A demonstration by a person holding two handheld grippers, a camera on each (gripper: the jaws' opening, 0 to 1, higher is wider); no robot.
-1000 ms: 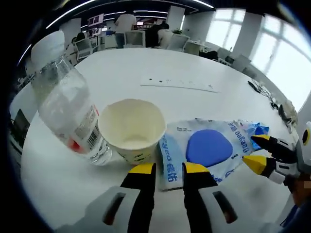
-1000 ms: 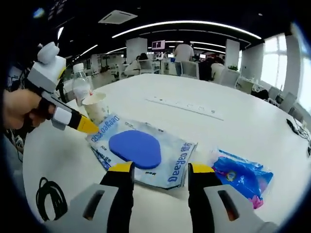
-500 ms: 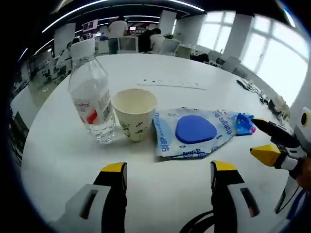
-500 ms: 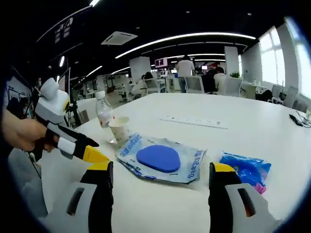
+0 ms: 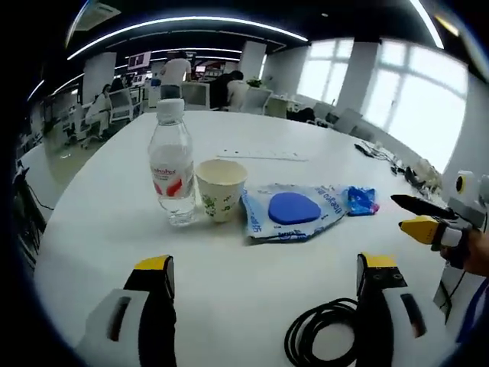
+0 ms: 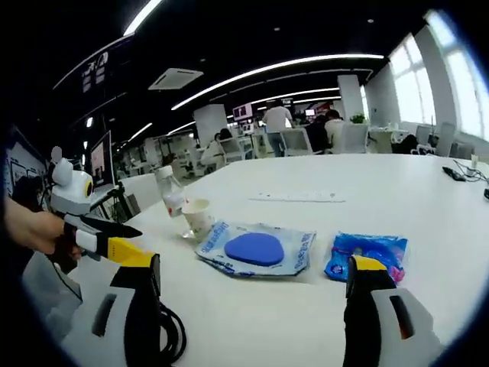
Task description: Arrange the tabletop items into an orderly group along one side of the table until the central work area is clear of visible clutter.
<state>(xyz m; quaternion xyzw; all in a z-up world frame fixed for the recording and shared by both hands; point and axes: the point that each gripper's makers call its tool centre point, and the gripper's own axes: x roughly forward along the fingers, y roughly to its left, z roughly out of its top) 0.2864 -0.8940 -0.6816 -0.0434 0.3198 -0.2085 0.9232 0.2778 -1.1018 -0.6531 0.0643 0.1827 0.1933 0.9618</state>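
Both claws spread wide, gripping nothing: left claw (image 5: pixel 271 267), right claw (image 6: pixel 252 271). On the glossy round white bench (image 5: pixel 229 252), a row: clear plastic water bottle (image 5: pixel 171 164), paper cup (image 5: pixel 221 189), crinkly blue-and-white packet (image 5: pixel 294 210), small blue wrapper (image 5: pixel 359 200) at three o'clock. Coiled black cable (image 5: pixel 322 342) at five o'clock.
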